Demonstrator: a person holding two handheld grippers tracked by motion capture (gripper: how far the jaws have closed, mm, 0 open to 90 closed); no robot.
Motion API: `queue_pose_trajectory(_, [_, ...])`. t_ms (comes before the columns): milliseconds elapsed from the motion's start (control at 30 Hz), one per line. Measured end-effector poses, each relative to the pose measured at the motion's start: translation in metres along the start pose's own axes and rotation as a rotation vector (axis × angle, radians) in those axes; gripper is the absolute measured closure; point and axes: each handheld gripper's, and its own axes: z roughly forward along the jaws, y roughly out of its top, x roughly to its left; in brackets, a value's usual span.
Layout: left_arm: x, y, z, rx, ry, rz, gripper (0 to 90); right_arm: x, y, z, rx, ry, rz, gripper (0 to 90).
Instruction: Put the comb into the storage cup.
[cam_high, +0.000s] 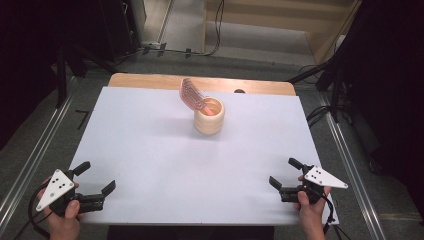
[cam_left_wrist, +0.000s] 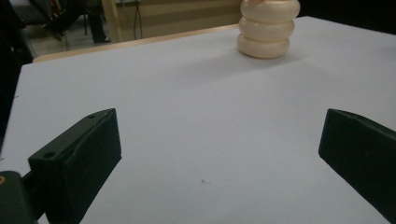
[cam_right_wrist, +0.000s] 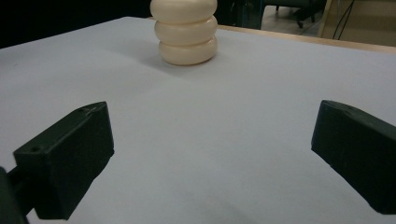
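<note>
I see a cream ribbed holder (cam_high: 209, 116) standing upright on the white table (cam_high: 150, 150), towards the far edge and a little right of the middle. A pink slotted spatula (cam_high: 192, 96) stands in the holder, its long axis tilted, with the broad slotted end pointing up and away to the holder's left and its lower end down inside the cup. My left gripper (cam_high: 97, 180) sits well apart from the holder, at the near left corner, jaws spread wide with nothing between them. My right gripper (cam_high: 283, 172) sits near and to the right of the holder, also well apart from it, jaws likewise wide apart and empty.
</note>
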Motion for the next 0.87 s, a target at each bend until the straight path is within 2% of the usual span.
queue_pose_trajectory(133, [0.009,-0.001,0.0,-0.012,-0.001,-0.035,0.0,0.0,0.0,0.0,0.003,0.001,0.0,0.0])
queue_pose_trajectory(267, [0.012,-0.001,0.003,-0.011,0.0,-0.039,0.0,0.0,0.0,0.0,0.008,0.004,-0.005,0.0])
queue_pose_trajectory(500, [0.019,-0.005,0.003,-0.006,0.025,-0.065,0.0,0.001,0.0,0.002,0.009,-0.004,-0.001,0.0])
queue_pose_trajectory(700, [0.02,-0.007,0.004,-0.005,0.009,-0.072,0.0,0.0,0.0,0.002,0.02,-0.01,-0.006,0.0])
queue_pose_trajectory(867, [0.017,-0.007,0.007,0.004,0.009,-0.057,0.0,-0.001,0.0,0.002,0.02,-0.009,0.005,0.0])
